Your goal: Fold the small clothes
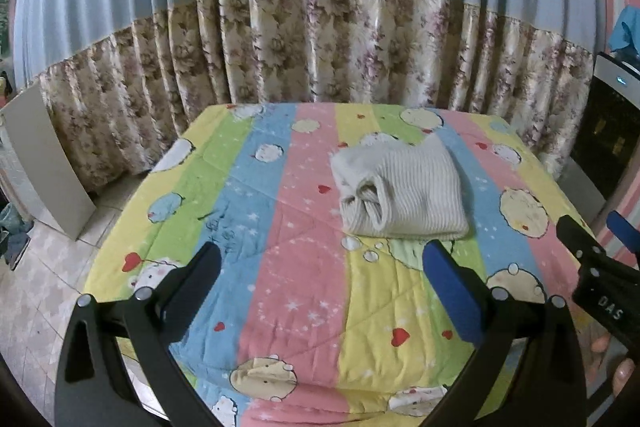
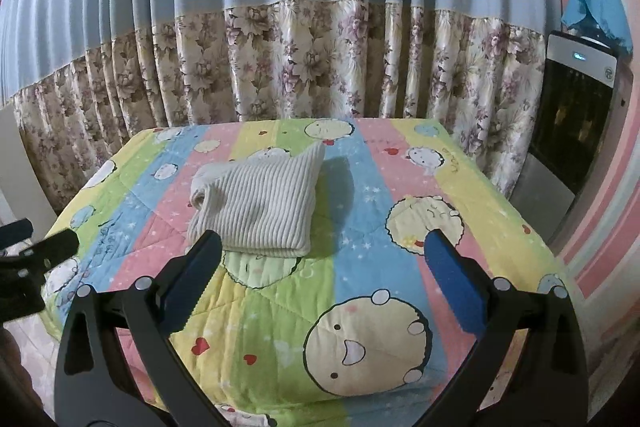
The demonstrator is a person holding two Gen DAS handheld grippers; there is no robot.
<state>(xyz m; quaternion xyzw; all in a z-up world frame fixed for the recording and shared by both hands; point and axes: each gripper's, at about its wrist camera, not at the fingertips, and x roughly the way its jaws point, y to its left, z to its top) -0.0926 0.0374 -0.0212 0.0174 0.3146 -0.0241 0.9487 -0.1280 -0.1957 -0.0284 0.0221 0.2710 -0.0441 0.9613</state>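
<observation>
Closest to me, both tools hang low over the near edge of the quilt, side by side and pointing toward the far curtain. The left gripper has its fingers spread wide with nothing between them, and the right gripper is just as wide and just as empty; its tip also pokes into the left camera's view at the right edge, with a bit of the person's hand showing beneath it. Neither tool touches any cloth. Beyond them, toward the middle of the striped cartoon quilt, lies the small ribbed cream sweater, already gathered into a compact, thick packet, its rolled layers open toward the left and one corner peaking up at the back. To my eye the fold looks close to done. If a last tidy is wanted, I'd bring one tool in low from the left to pinch those loose layered ends, and use the other to press the packet flat so it doesn't slide on the slick quilt. Farther back, the flowered curtain hangs behind the table, and a dark appliance stands at the right.
</observation>
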